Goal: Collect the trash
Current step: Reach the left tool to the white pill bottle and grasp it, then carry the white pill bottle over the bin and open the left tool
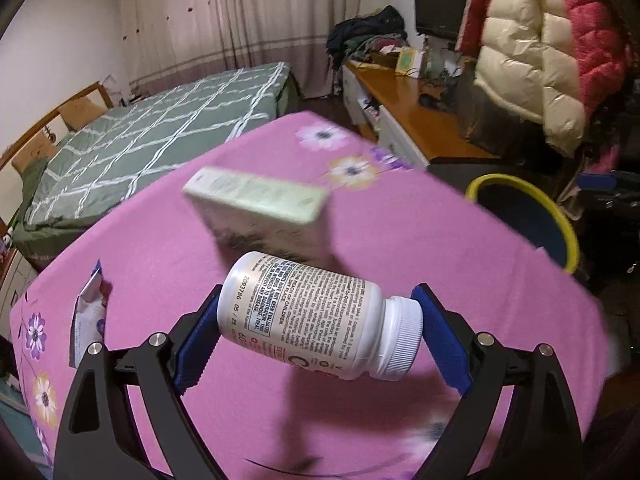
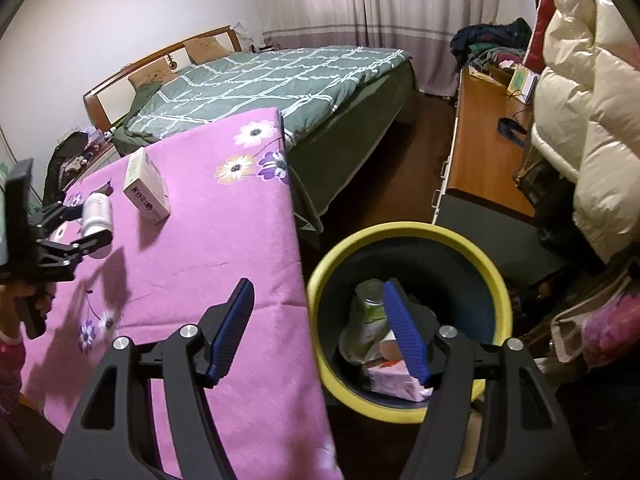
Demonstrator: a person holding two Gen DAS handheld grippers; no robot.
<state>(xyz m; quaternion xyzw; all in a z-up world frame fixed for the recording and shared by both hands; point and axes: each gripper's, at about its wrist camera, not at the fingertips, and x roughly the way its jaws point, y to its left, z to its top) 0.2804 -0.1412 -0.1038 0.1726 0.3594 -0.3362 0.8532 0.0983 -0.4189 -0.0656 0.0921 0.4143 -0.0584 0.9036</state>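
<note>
A white pill bottle (image 1: 320, 316) hangs sideways above the pink flowered tablecloth (image 1: 160, 248). My left gripper (image 1: 318, 292) is shut on it, one blue pad on its base and the other on its cap. The right wrist view shows the same bottle (image 2: 96, 210) in the left gripper (image 2: 86, 220) at the table's left. Behind the bottle a pale green box (image 1: 260, 204) stands on the cloth. My right gripper (image 2: 319, 285) is open with nothing between its fingers, over the near rim of the yellow-rimmed bin (image 2: 332, 264). The bin holds a green-and-white packet (image 2: 372, 320) and a pink carton (image 2: 396, 380).
A torn white wrapper (image 1: 90, 312) lies at the table's left edge. The bin (image 1: 560, 216) stands on the floor off the table's right edge. A bed with a green checked quilt (image 2: 280, 76) lies beyond. A wooden desk (image 2: 480, 160) and hanging puffer jackets (image 2: 592, 120) fill the right.
</note>
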